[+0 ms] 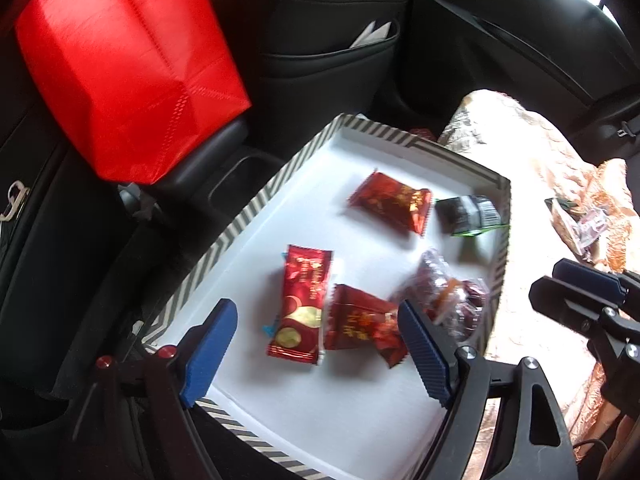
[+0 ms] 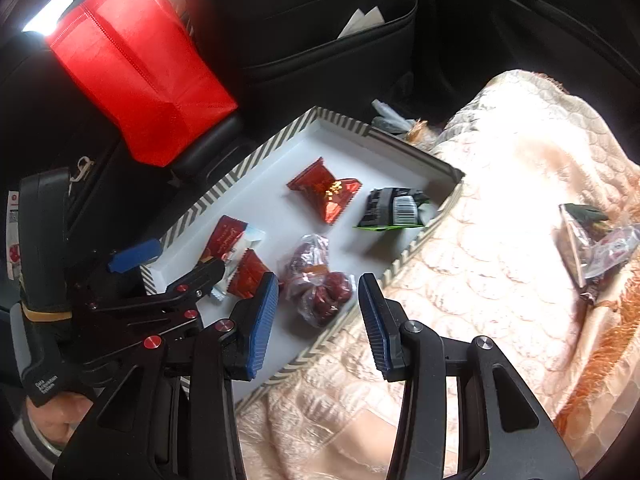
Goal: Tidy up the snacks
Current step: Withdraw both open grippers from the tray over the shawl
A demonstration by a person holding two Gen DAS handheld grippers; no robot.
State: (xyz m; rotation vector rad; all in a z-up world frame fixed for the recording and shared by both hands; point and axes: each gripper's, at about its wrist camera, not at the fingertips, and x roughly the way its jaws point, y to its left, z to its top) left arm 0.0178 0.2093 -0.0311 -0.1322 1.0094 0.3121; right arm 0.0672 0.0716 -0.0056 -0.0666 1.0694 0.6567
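Hovering open-jawed, left gripper point(image 1: 316, 344) over red packets point(image 1: 300, 304) lying loose in the striped tray point(image 1: 224, 236) beneath — nothing gripped. Gaping empty too, right gripper point(image 2: 318, 316) — remaining snacks point(image 2: 592, 248) waiting rightward on the blanket point(image 2: 480, 240).

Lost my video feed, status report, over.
Left gripper open, empty, over the tray. Right gripper open, empty, at tray's edge. Five snacks in tray; loose packets wait on blanket. Nothing blocking.
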